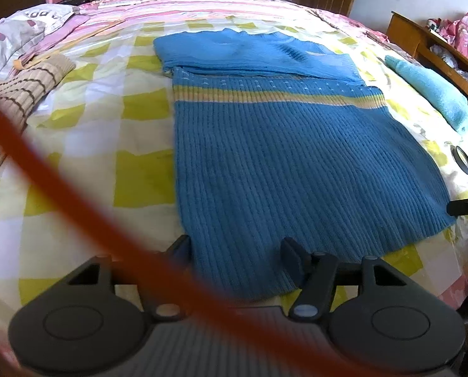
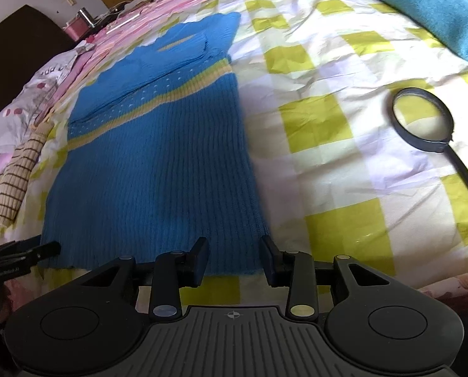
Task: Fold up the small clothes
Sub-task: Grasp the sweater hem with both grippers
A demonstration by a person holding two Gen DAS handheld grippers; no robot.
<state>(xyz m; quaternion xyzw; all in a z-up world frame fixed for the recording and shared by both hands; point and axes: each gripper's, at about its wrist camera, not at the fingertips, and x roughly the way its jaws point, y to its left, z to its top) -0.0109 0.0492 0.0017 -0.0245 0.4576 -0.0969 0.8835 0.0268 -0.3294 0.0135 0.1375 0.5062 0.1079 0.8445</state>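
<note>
A blue ribbed knit sweater (image 1: 296,163) with a yellow chest stripe lies flat on the checked bedsheet, sleeves folded in across the chest. It also shows in the right wrist view (image 2: 152,169). My left gripper (image 1: 237,251) is open, its fingers straddling the near left part of the hem. My right gripper (image 2: 234,257) is open, its fingers at either side of the hem's near right corner. The right gripper's tip shows at the left view's right edge (image 1: 466,205). The left gripper's tip shows at the right view's left edge (image 2: 29,251).
A black magnifying glass (image 2: 428,122) lies on the sheet right of the sweater. A folded light-blue garment (image 2: 428,9) lies far right. A beige striped knit (image 1: 17,100) lies at the left. A blurred orange cable (image 1: 77,207) crosses the left view. A wooden nightstand (image 1: 422,40) stands beyond the bed.
</note>
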